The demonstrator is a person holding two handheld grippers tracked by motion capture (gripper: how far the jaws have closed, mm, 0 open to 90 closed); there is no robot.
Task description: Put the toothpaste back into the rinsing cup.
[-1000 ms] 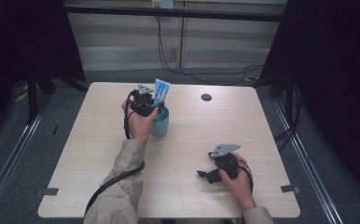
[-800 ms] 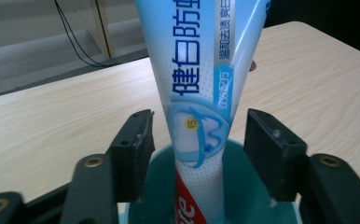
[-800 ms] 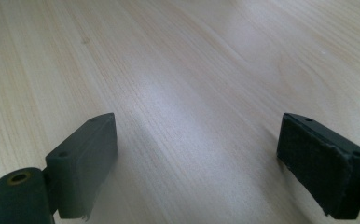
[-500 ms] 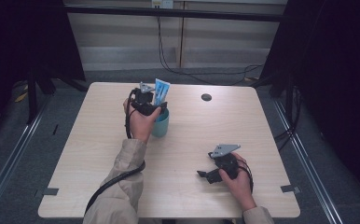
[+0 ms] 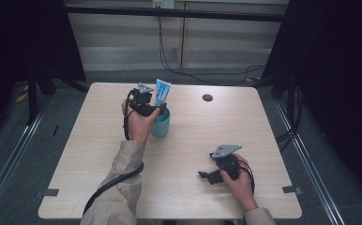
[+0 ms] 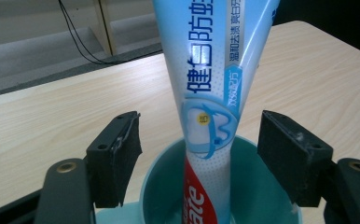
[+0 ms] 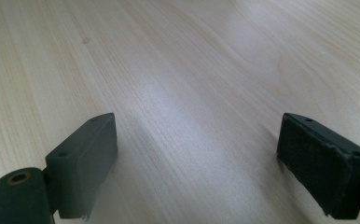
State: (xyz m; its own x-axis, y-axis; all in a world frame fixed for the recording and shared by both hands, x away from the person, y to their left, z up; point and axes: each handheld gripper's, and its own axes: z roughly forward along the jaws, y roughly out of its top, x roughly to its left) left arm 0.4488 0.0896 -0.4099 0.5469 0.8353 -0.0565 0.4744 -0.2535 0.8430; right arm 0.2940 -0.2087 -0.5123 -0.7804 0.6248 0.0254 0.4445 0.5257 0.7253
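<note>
The tube [image 6: 215, 93] already stands upright in the cup [image 5: 161, 124] on the table [image 5: 263, 122]. Your left gripper [image 6: 199, 158] has its jaws spread wide either side of it, touching nothing. Your right gripper [image 7: 211, 163] rests released near the table's front edge, so little seems left beyond backing off.

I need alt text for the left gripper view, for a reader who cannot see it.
A blue-and-white toothpaste tube stands in a round teal plastic cup, between the open black jaws of the left gripper, which touch neither. Behind lies the light wooden table.
</note>
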